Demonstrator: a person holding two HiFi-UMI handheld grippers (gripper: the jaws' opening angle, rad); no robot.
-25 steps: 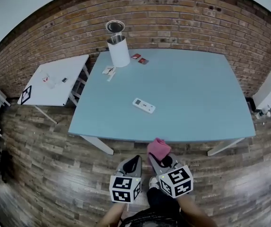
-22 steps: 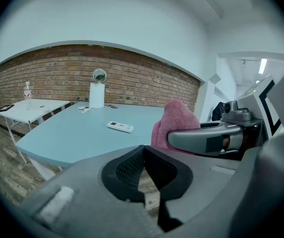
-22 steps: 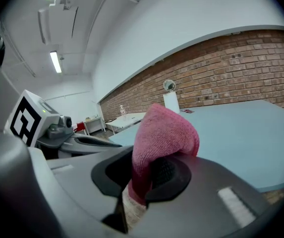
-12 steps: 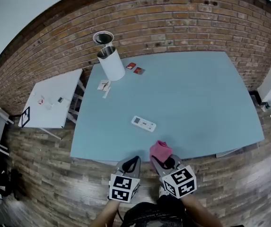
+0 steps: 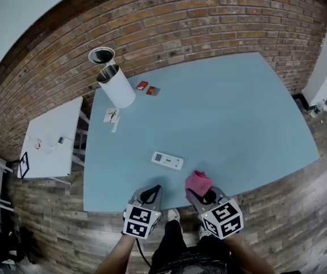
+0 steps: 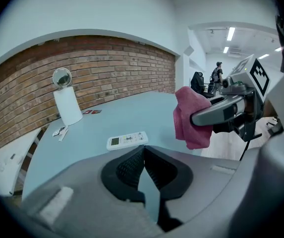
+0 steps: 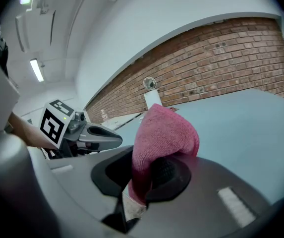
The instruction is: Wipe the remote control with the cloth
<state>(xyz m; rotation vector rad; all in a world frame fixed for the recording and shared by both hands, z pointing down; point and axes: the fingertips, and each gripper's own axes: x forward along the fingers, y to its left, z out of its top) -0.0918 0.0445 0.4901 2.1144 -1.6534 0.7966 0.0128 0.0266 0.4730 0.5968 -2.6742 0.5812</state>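
The left tongs (image 6: 142, 151) are pressed together with nothing between them, held at the near edge of the table (image 5: 237, 113). The right tongs (image 7: 146, 175) are clamped on the pink cloth (image 7: 164, 129), which bunches up above their tips. The two sit side by side, apart, just in front of the person. The remote control (image 5: 167, 160) lies flat on the table, buttons up, a little beyond the left tongs and near the front edge, touched by neither. At the far left corner stands a white cylinder (image 5: 116, 86), with two small red things (image 5: 147, 88) beside it, perhaps cards, though they are too small to tell. A small white table (image 5: 52, 138) stands off to the left, before a brick wall (image 5: 197, 21).
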